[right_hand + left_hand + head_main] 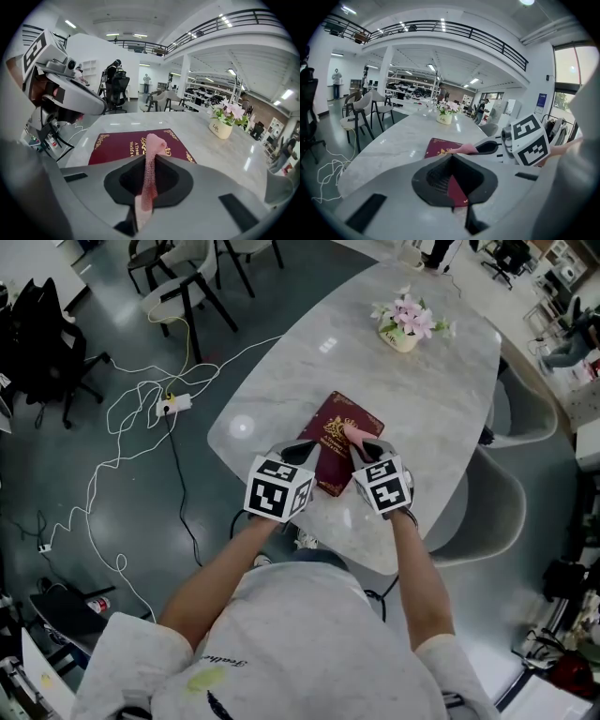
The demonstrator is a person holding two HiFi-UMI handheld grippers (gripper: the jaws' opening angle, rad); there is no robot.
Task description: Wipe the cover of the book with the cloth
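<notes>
A maroon book (333, 427) with gold print lies flat near the front edge of the marble table (431, 399). My right gripper (367, 453) is shut on a pink cloth (151, 154), whose free end drapes onto the book's cover (122, 145). The cloth (355, 437) shows on the cover in the head view too. At the book's near left edge, my left gripper (302, 454) has its jaws closed, with a sliver of the maroon book (458, 190) caught between them. In the left gripper view the right gripper's marker cube (529, 140) sits close on the right.
A small white pot of pink flowers (405, 324) stands at the far end of the table. White chairs (492, 493) sit along the right side. On the floor to the left, white cables and a power strip (175, 404) trail past dark chairs (183, 282).
</notes>
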